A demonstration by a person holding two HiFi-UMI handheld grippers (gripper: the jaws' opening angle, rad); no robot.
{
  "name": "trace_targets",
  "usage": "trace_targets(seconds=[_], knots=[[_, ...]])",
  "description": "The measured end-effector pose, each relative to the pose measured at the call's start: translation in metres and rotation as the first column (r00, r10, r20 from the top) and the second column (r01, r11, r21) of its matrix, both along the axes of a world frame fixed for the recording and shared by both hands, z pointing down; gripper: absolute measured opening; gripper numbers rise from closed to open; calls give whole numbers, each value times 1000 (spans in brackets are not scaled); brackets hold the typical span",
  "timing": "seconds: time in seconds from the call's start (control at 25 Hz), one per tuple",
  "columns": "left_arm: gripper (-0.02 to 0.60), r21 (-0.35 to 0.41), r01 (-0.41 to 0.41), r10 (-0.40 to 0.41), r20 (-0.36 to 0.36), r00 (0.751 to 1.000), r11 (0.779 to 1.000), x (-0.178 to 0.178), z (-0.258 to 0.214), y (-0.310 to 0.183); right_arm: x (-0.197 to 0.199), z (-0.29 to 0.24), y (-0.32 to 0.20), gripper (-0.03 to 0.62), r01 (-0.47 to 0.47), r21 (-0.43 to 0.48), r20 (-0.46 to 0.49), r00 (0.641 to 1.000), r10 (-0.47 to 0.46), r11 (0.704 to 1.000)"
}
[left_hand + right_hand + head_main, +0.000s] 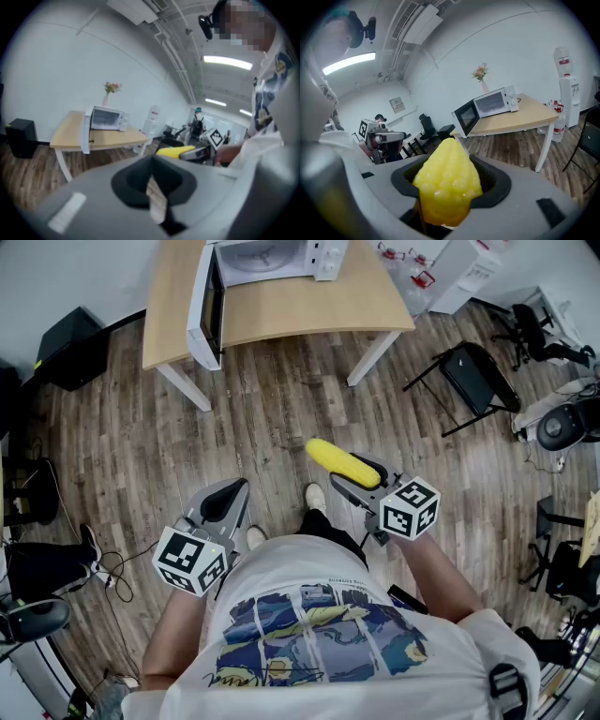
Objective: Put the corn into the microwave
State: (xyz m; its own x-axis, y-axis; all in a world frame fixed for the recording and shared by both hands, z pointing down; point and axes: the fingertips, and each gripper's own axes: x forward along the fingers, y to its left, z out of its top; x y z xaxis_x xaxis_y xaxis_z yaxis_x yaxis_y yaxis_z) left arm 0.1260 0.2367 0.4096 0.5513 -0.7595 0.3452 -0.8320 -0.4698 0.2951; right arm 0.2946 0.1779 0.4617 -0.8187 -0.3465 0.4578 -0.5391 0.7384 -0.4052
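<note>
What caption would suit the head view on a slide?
Seen from above: the right gripper holds a corn cob, the open microwave on the wooden table ahead.

Surfaces and finishes

The corn [342, 463] is bumpy and faintly glossy. The left gripper [232, 489] and right gripper [354, 474] have smooth, matt grey plastic shells. The table [291, 306] is smooth pale wood, the floor [281, 409] grainy brown planks, the microwave [272, 261] glossy white, and the shirt [309, 587] soft cloth.
</note>
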Motion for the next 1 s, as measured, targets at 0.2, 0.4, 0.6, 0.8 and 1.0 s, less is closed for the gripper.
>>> trace_targets(seconds=[0.2,0.4,0.6,0.8,1.0], knots=[[9,-25,-29,28,-6,1000,999,-51,14,52,-43,7,60,256,-49,-29,-10,999,49,998],[9,-70,-99,98,-22,995,993,-56,34,79,-56,12,97,256,-90,-63,-18,996,90,994],[9,-56,-116,115,-23,993,992,-46,31,63,-56,7,90,256,-94,-46,-13,996,94,995],[9,-10,-134,134,-18,991,991,-24,8,34,-50,1,52,256,-96,-4,-2,995,96,995],[9,4,-119,119,20,993,993,-25,-7,-5,-48,-5,7,256,-93,35,5,996,93,995]])
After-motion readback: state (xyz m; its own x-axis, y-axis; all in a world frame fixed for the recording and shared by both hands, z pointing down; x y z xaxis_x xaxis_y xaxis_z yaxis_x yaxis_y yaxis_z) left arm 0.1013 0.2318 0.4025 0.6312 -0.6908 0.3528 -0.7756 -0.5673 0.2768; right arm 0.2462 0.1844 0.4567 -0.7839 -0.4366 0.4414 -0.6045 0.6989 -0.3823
